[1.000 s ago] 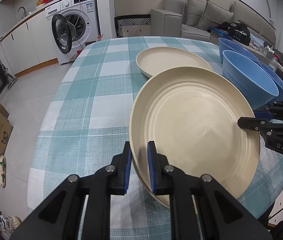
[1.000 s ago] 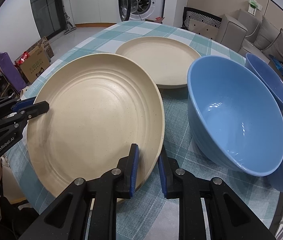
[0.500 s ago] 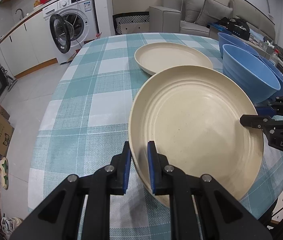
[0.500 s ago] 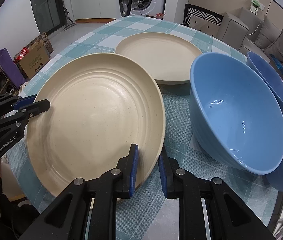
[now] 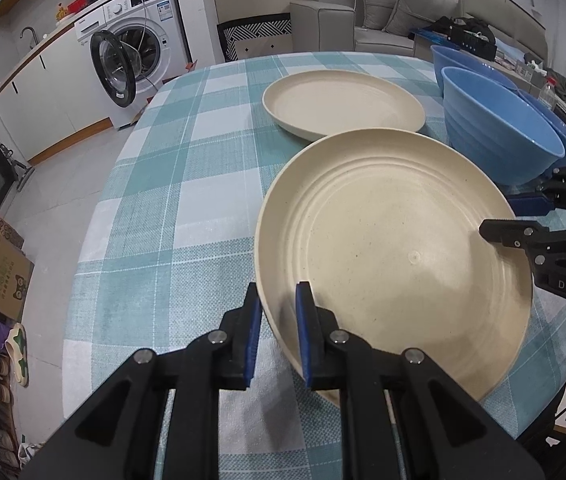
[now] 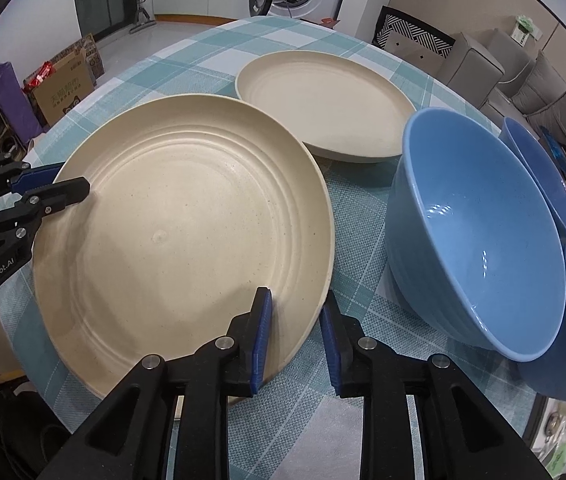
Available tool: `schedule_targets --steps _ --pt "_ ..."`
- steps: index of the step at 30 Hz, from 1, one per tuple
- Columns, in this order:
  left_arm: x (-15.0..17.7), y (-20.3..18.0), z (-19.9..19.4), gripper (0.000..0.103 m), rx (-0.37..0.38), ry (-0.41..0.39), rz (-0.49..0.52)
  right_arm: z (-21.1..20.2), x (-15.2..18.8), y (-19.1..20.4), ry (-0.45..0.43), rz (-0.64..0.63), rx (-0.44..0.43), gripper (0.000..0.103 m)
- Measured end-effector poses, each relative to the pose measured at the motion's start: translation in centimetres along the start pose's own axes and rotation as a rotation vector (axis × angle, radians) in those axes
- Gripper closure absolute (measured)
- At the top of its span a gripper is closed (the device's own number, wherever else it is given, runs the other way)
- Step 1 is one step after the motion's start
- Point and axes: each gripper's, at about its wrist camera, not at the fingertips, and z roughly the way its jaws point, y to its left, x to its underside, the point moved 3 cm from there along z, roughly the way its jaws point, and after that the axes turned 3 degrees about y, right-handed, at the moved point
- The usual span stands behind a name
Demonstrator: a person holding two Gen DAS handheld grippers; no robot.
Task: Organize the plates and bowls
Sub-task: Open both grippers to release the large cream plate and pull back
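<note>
Plates and bowls are spread over a checked tablecloth (image 5: 171,184). The nearer cream plate (image 5: 395,248) fills the lower centre of both wrist views and is straddled at opposite edges by the two grippers. In the left wrist view, the left gripper (image 5: 279,312) is seen clamped on the plate's rim at lower centre, one blue pad outside the rim and one inside. In the right wrist view, the right gripper (image 6: 295,320) sits at the opposite edge with the rim between its blue pads, but its jaws are opening and a gap shows beside the outer pad, so the plate is judged to be released on that side.

The plate appears to lie on or just above the cloth, though a second cream rim seems to show beneath its near edge; whether that is another plate cannot be told. A second cream plate (image 6: 319,108) rests further up the frame, just behind the first, their rims close or slightly overlapping. Three blue bowls are grouped to the right: a large blue bowl (image 6: 479,248) just beside the near plate, and two more behind and beside it.

The coming move is judged to turn on this: the far plate lies straight ahead of both grippers, beyond the held plate, while the bowls lie nearer the right gripper.
</note>
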Motion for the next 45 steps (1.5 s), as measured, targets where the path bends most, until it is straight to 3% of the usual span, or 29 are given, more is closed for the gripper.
schedule_targets --steps 10,15,18,22,25,29,34,37,40,42,45 --pt "-0.1 0.0 0.2 0.087 0.006 0.015 0.013 0.2 0.0 -0.1 0.019 -0.018 0.003 0.077" --pt "-0.1 -0.3 0.1 0.078 0.011 0.021 0.028 0.3 0.0 0.2 0.022 -0.041 0.011 0.075" --pt "-0.1 -0.3 0.0 0.077 0.013 0.017 0.026 0.3 0.1 0.5 0.014 -0.049 -0.017 0.063" --pt "-0.2 -0.2 -0.2 0.075 0.020 0.006 0.022 0.0 0.2 0.5 -0.004 -0.051 -0.026 0.057" --pt "-0.4 -0.2 -0.7 0.060 0.030 -0.014 0.021 -0.4 0.1 0.2 -0.020 -0.038 -0.033 0.056" --pt "-0.7 -0.1 -1.0 0.056 0.033 -0.026 0.019 -1.0 0.0 -0.1 -0.037 -0.028 -0.031 0.051" --pt "-1.0 0.4 -1.3 0.054 0.029 -0.044 -0.008 -2.2 -0.1 -0.2 -0.086 -0.022 -0.054 0.029" --pt "-1.2 0.9 -1.7 0.051 0.027 -0.062 -0.023 -2.9 -0.2 0.1 -0.111 -0.029 -0.069 0.023" --pt "-1.4 1.1 -2.1 0.046 0.026 -0.079 -0.028 -3.4 -0.4 0.2 -0.135 -0.027 -0.070 0.016" --pt "-1.6 1.2 -2.3 0.027 0.027 -0.090 -0.033 -3.8 -0.6 0.1 -0.153 -0.023 -0.082 0.016" --pt "-2.0 1.5 -2.9 0.013 0.037 -0.123 -0.049 -4.5 -1.0 -0.1 -0.177 -0.011 -0.094 0.011"
